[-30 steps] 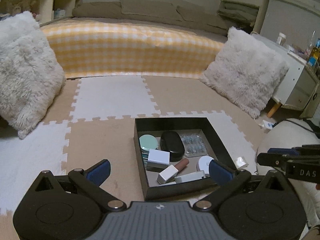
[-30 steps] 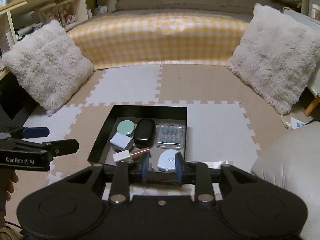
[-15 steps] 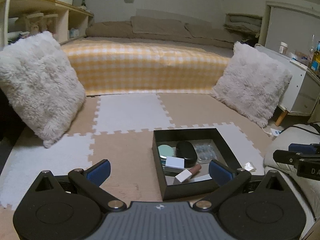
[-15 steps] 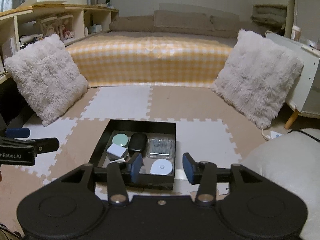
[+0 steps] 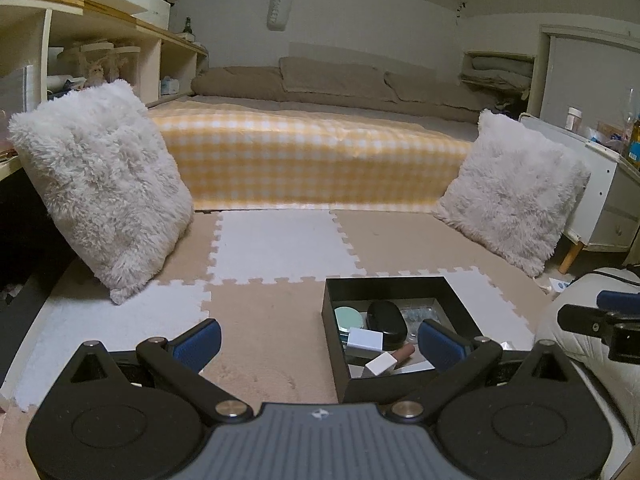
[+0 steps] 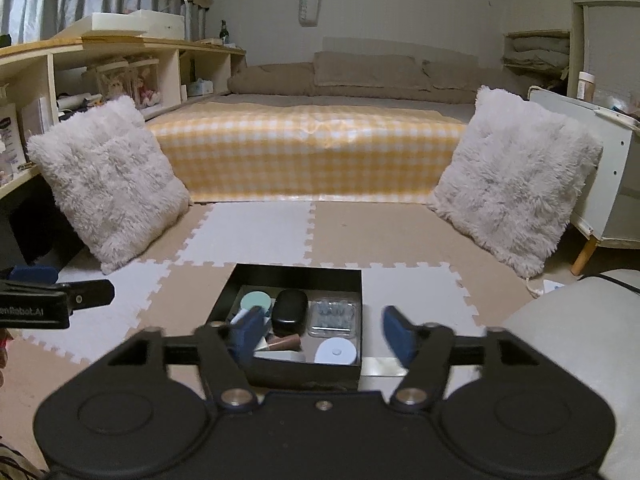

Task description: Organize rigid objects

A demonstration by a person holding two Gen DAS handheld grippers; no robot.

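Broadly, the room was a bed (image 6: 308, 148) with a yellow checked cover, two fluffy pillows (image 6: 112, 184) leaning at either end of it, and a floor of interlocking foam mats (image 5: 276, 240) in white and tan. On the mats sat a black box (image 6: 352, 280), open at the top, and all the small rigid things visible were inside it.

Both grippers were held above the floor on the near side of the box. The left gripper (image 5: 320, 340) had its fingers spread wide with nothing between them, and its view put the box ahead and to the right. The right gripper (image 6: 326, 330) was also spread apart and empty, with the box straight ahead between its fingers.

Inside the box lay a black oval case (image 6: 290, 312), a clear blister pack (image 6: 333, 317), a mint round tin (image 6: 256, 302), a round white disc (image 6: 336, 350), a white charger block (image 5: 365, 339) and a lipstick-like tube with a white cap (image 5: 386, 362). A flat white piece (image 5: 414, 368) lay by the near wall.

Judging by this, the gathering seemed done or nearly so: no loose item showed on the mats, apart from a shiny scrap (image 6: 380, 366) just beside the box's right near corner. What might remain was tidying inside the box.
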